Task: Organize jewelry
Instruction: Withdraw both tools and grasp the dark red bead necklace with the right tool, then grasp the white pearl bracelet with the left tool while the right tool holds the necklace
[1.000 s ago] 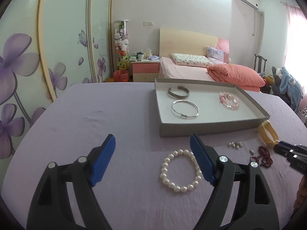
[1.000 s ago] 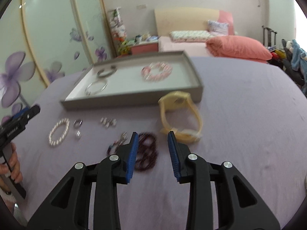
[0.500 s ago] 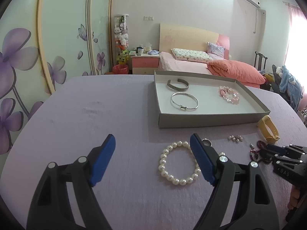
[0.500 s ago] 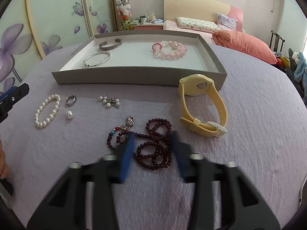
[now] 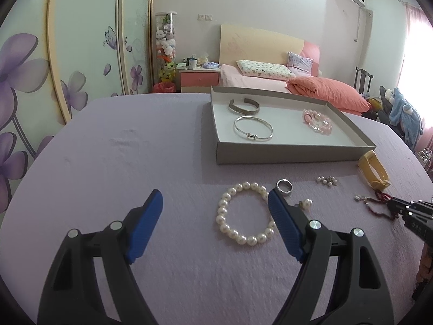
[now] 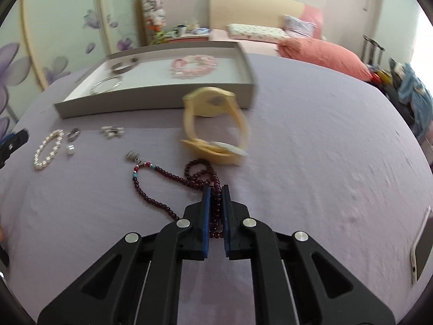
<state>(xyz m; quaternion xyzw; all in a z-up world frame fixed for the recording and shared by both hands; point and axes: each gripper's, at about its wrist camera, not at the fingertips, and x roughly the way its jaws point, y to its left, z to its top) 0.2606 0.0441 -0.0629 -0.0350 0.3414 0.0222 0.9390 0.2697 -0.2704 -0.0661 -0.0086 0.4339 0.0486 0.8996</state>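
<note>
In the right wrist view, at the left edge, the tip of the left gripper (image 6: 13, 139) is seen; in its own view its jaws are spread wide and released over the lilac cloth (image 5: 108, 149), with nothing between them. Just right of it, at centre left, a pearl bracelet (image 6: 48, 149), a ring (image 6: 73, 134) and a single pearl (image 6: 70, 149) are laid flat, with a small pearl cluster (image 6: 112, 131) further right. In the upper left to upper centre, the grey tray (image 6: 162, 98) is placed, holding a cuff bangle (image 6: 124, 65), a thin silver bangle (image 6: 106, 85) and a pink bead bracelet (image 6: 192, 65). At centre, touching the tray's front wall, a yellow watch (image 6: 213, 124) is blurred. Below it, the dark red bead necklace (image 6: 173, 177) is spread on the cloth. At lower centre, the right gripper (image 6: 215, 191) is clenched on a bunch of its strands, the jaws having just been closing. At the lower right edge, a phone (image 6: 420, 254) is partly visible.
</note>
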